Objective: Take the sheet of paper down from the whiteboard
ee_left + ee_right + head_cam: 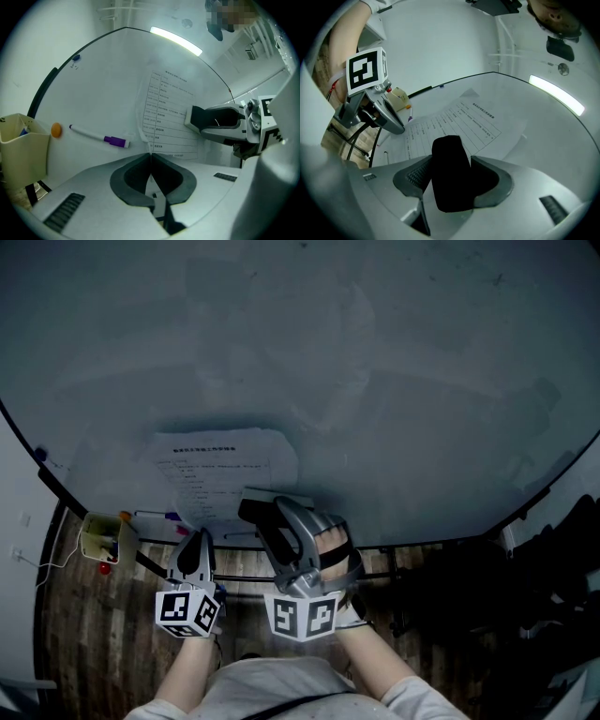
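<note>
— Taking stock: is the paper (220,470) off the whiteboard (375,381) yet?
— Not yet; it's on the board, left of centre. Our right tool (451,157) grips a black block (450,180) set on it; our left tool (151,155), jaws together, sits by its near edge. We've the whole take-down left.

The sheet of paper (168,115) on the whiteboard (93,93) carries a printed heading line and a ruled table: a narrow column of what look like time ranges beside short entries in characters, all too small and soft to read in any view. The left cube (187,610) and right cube (302,615) bear black-and-white square marker patterns, not letters. No other print can be read
</note>
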Demonstrator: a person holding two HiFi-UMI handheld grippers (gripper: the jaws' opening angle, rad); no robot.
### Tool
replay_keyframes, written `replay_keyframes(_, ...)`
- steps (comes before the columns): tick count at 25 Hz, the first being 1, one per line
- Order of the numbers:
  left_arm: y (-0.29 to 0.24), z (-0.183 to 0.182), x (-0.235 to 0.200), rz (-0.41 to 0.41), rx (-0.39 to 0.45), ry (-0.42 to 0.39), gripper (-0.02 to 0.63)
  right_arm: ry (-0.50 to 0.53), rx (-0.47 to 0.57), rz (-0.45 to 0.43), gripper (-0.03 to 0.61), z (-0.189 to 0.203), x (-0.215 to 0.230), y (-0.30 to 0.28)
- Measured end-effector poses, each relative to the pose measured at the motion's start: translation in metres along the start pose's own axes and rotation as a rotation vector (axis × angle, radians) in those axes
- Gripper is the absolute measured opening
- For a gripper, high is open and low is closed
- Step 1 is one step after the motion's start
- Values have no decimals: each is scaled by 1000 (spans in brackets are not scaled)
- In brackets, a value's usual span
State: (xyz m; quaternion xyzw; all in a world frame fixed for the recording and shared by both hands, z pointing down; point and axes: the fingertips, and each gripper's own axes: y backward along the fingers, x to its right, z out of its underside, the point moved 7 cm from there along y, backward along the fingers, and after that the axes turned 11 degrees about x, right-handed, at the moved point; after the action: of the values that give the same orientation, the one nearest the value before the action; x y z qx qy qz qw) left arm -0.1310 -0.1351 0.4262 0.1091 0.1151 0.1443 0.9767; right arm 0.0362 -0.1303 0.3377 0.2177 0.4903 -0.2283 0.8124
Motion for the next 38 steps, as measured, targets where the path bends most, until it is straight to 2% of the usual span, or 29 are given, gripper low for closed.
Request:
replay_keyframes(14, 2, -8, -5, -42, 19, -8, 15, -11, -1, -3, 253, 0, 2, 2)
replay_keyframes(21, 7, -12, -19, -100, 31, -9, 15, -10, -4, -2, 252, 0, 2, 2)
replay_keyframes(38, 14, -20, -35, -148, 53, -25, 15, -9, -9, -6, 253, 1, 2, 2)
